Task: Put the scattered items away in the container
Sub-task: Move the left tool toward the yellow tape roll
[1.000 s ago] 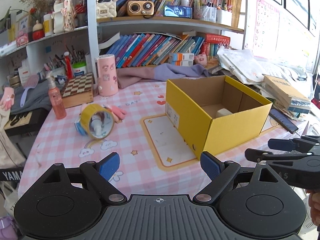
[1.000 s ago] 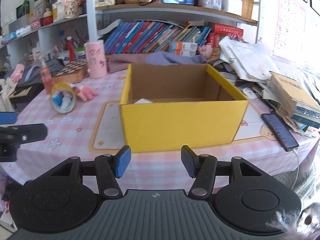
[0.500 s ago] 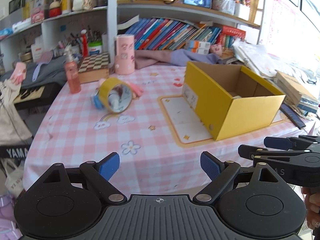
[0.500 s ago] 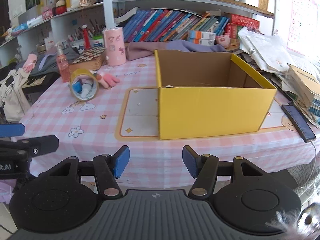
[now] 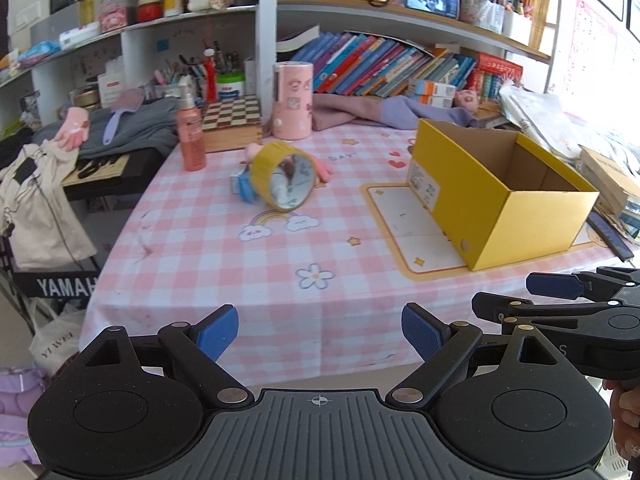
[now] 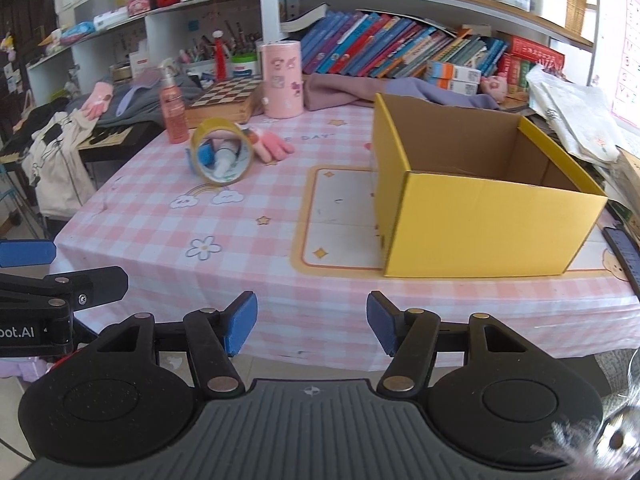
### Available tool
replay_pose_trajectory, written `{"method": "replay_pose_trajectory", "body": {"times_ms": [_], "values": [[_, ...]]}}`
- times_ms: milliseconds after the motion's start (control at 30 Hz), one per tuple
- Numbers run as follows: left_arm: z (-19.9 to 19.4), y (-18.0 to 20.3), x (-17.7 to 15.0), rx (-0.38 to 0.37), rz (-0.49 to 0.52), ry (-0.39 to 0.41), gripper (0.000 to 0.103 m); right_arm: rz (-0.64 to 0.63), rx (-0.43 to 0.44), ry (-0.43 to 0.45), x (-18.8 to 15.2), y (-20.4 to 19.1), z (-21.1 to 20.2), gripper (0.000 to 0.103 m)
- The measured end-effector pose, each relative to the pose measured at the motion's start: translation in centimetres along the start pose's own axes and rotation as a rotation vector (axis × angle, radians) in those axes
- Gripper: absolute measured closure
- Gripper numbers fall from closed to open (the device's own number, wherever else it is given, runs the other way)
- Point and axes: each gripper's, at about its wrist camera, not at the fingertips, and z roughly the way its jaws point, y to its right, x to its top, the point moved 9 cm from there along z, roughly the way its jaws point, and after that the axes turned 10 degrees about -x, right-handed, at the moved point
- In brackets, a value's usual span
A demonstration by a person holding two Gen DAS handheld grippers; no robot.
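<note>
step: approach, nothing picked | left tongs point(image 5: 320, 334) wide, empty | right tongs point(image 6: 311, 322) part open, empty | tape point(image 5: 286, 176), glove point(image 6: 272, 145) far side of bench point(image 5: 280, 264), left of box point(image 6: 472, 216) | next: I reach for tape

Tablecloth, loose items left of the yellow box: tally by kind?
Tape roll: 1
Pink glove: 1
White tube, seen through the roll: 1
Blue item, kind unclear: 1
Total: 4
</note>
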Motion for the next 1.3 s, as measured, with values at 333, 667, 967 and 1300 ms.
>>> {"method": "replay_pose_trajectory", "body": {"times_ms": [333,667,967,1300], "values": [[-0.7,-1.7,-0.4,0.024,-0.028,0.005,0.01,-0.05,0.028,0.01,0.3,-2.1,-0.1,0.043],[-0.2,-3.8,0.0,0.068,-0.054,0.005,0.01,-0.083,0.068,0.024,1.5,-4.1,1.3,0.043],[2.1,-4.4,1.8,0.073,-0.028,0.003,0.01,-0.093,0.072,0.026,3.1,-4.3,3.6,0.043],[5.4,-5.0,4.7,0.093,0.014,0.019,0.01,-0.09,0.081,0.033,6.0,-4.2,6.9,0.043]]}}
